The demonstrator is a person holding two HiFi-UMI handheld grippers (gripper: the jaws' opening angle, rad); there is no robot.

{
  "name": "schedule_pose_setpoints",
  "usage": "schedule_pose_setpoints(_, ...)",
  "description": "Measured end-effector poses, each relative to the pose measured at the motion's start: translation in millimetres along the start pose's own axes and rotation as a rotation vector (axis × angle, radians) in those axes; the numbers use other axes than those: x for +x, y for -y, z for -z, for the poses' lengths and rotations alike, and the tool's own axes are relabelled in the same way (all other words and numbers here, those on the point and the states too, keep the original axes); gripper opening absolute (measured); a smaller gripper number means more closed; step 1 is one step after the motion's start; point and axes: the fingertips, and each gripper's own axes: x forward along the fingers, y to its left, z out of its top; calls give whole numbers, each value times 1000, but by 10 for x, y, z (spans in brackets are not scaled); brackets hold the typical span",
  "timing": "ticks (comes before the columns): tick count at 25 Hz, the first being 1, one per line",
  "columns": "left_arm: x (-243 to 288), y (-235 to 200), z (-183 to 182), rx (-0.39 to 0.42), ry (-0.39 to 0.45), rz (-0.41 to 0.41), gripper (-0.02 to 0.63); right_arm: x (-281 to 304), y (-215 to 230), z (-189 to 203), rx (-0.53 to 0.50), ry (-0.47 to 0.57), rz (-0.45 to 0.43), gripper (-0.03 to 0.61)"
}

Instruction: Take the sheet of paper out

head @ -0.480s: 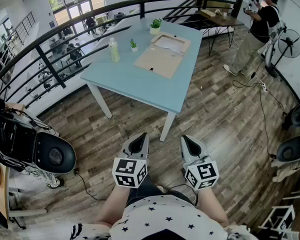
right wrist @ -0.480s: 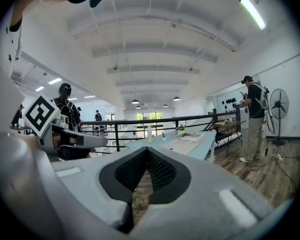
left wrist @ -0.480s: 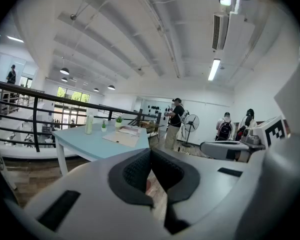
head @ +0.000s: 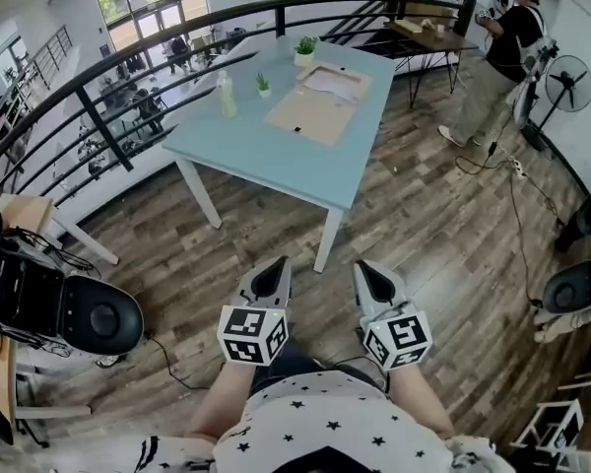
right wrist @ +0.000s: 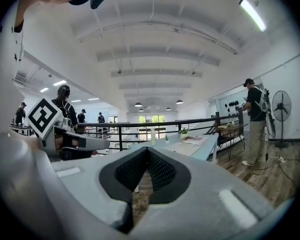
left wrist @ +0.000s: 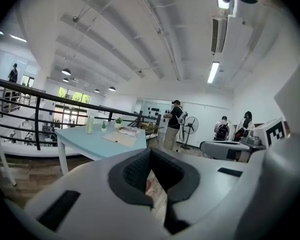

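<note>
L hand-held gripper [head: 273,276] & R hand-held gripper [head: 369,276]: side by side, near level, jaws closed, empty.

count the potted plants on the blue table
2. A larger potted plant at the far edge of the blue table; a smaller potted plant near the bottle. None seems hidden.

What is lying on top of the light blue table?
A bottle, a small plant, a larger potted plant, a flat brown cardboard sheet and a shallow brown tray holding white paper. Whatever lies under the cardboard or paper is hidden.
</note>
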Motion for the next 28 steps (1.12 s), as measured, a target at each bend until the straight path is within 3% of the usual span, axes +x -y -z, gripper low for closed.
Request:
schedule_pose_setpoints(18,55,404,-88,63,-7,61,3,-221,157,-13,48,14,34,6)
schedule_pose_setpoints(28,648,561,-50,69,-32,123,3,-142,663,92,64,-10,102,6)
